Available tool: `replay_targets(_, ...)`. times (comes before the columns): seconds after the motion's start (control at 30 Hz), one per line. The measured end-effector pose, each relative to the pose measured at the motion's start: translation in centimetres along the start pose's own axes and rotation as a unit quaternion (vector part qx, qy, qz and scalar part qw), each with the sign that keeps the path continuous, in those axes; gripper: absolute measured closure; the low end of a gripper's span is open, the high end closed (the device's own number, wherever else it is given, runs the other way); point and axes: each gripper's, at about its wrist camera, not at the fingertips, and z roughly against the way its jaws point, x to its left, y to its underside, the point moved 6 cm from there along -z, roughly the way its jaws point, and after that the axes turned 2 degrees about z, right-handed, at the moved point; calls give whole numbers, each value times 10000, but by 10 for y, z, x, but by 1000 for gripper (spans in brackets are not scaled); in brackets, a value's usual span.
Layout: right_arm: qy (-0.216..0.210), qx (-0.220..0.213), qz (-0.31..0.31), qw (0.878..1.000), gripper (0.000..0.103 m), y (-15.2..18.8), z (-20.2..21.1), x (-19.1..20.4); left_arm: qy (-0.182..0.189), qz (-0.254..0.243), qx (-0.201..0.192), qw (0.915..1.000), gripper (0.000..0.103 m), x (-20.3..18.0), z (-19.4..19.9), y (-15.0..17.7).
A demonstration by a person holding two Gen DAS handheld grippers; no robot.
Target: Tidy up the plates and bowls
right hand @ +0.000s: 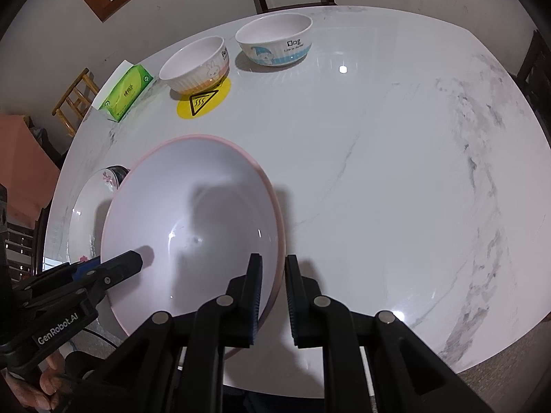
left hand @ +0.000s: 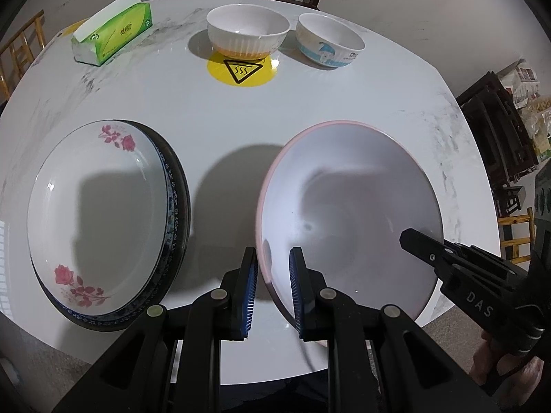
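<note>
Both grippers clamped the pink-rimmed plate [left hand: 351, 206]: the left gripper [left hand: 273, 287] pinched its near-left rim, the right gripper [right hand: 273, 297] its near-right rim. Left of the left fingers sat the rose-patterned plate [left hand: 100, 213] on a dark-rimmed one [left hand: 179, 199]. Far beyond stood a ribbed rabbit bowl [right hand: 196, 65], a "Dog" bowl [right hand: 275, 43] and a green tissue pack [left hand: 113, 34].

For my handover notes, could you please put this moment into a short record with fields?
held item: pink-rimmed plate, raised off the table
left gripper: shut on its left rim
right gripper: shut on its right rim
plate stack: rose plate on dark blue-patterned plate, to the left
bowls: rabbit bowl and dog bowl at far edge
other: tissue box
</note>
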Motion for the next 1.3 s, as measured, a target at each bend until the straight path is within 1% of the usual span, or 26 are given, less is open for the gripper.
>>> replay_targets(0.27,-59,-20,-93,9999,87,5,-3,5,-2,-12,-58,10000,87,8,-3,-2)
replay_targets(0.43,-76,3,-129,9999,86,6,-4,4,-16,-52,13,10000,87,7,-10,0)
replay_targets(0.8,-69,-27,-139,9999,85,3,-5,1,-29,-59,-51,10000,86,4,-12,-5)
replay_targets(0.83,-89,-19,-141,9999,85,2,-5,1,-23,-63,-58,10000,83,4,-11,-5)
replay_targets(0.87,-85,-32,-154,9998,82,1,-4,0,-33,-66,-60,10000,75,5,-11,-5)
replay_targets(0.93,-97,-77,-161,9998,78,0,-1,0,-79,-61,-112,9999,66,7,-8,-6)
replay_targets(1.0,-106,-137,-120,9998,73,-3,6,1,-69,-69,-159,9998,63,8,-3,-7)
replay_targets(1.03,-96,-158,-87,9998,73,-4,8,1,-56,-63,-180,9998,62,9,-1,-8)
replay_targets(1.17,-135,-282,-41,9995,73,-11,21,2,-72,-91,-277,9995,60,13,12,-11)
replay_targets(1.3,-134,-371,85,9992,73,-18,32,5,-73,-74,-457,9989,59,19,29,-18)
